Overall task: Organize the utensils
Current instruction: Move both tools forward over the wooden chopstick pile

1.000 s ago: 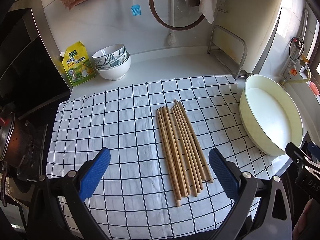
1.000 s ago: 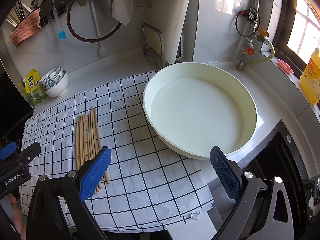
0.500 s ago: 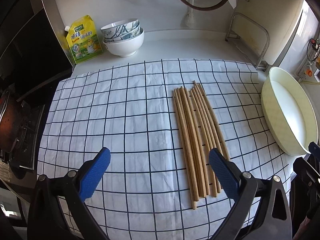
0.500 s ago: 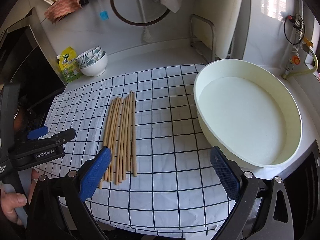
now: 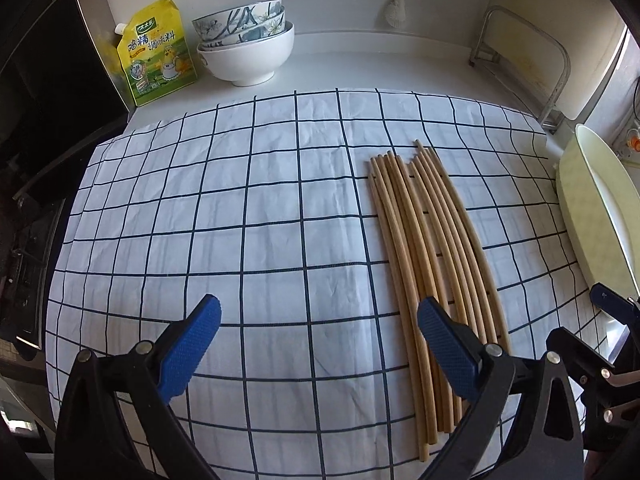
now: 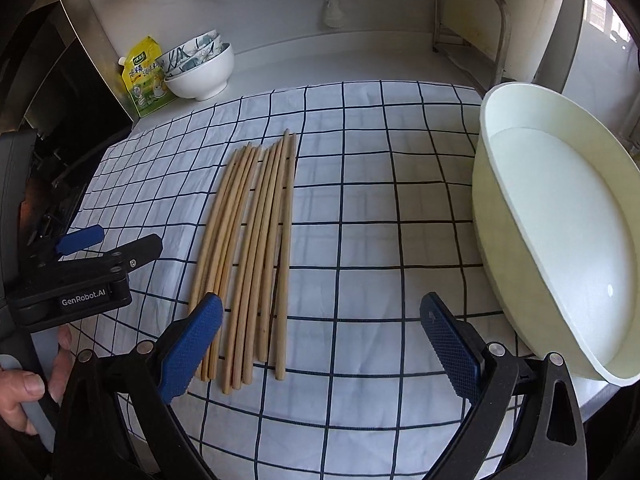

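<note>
Kitchen counter, white cloth (image 5: 248,240) with dark grid lines spread over it; your two grippers above its near edge.

Chopsticks (image 5: 432,248): one loose bundle of wooden sticks, lying flat on the cloth right of its middle, running from near edge toward far edge. Cream basin (image 6: 560,240): off the cloth's right edge, tilted. Stacked bowls (image 5: 246,50) and yellow seasoning pouch (image 5: 154,52): on the bare counter past the cloth's far left corner. Your left gripper (image 5: 316,344): released, jaws spread wide, right finger over the bundle's near ends. Your right gripper (image 6: 320,340): released, jaws wide, left finger over the same ends; neither grasps anything.
</note>
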Available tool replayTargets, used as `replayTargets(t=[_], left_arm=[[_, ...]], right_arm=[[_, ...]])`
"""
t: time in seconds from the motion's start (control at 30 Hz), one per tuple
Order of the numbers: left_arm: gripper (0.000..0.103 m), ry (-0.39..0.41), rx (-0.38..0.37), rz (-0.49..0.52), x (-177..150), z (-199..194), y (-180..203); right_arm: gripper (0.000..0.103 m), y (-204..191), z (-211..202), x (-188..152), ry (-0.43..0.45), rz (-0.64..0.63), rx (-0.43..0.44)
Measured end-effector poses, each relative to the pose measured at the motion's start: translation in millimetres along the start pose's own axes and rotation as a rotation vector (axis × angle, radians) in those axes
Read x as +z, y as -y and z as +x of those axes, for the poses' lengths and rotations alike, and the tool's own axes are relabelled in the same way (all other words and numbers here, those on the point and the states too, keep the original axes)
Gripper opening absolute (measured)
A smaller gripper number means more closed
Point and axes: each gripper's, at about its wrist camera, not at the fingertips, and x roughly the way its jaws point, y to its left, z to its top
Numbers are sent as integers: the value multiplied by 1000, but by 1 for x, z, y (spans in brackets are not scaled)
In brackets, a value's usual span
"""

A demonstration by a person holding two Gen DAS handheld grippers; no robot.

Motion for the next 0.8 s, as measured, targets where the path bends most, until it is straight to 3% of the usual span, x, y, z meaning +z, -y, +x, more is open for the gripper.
replayTargets(t=[0.6,0.8], left_arm=[[97,-39,-2,2,0,34,2],[97,-58,-18,3,-3,39,5]], right_arm=[[95,2,56,16,-47,-52,-149],[95,-2,63,17,-56,-71,-144]])
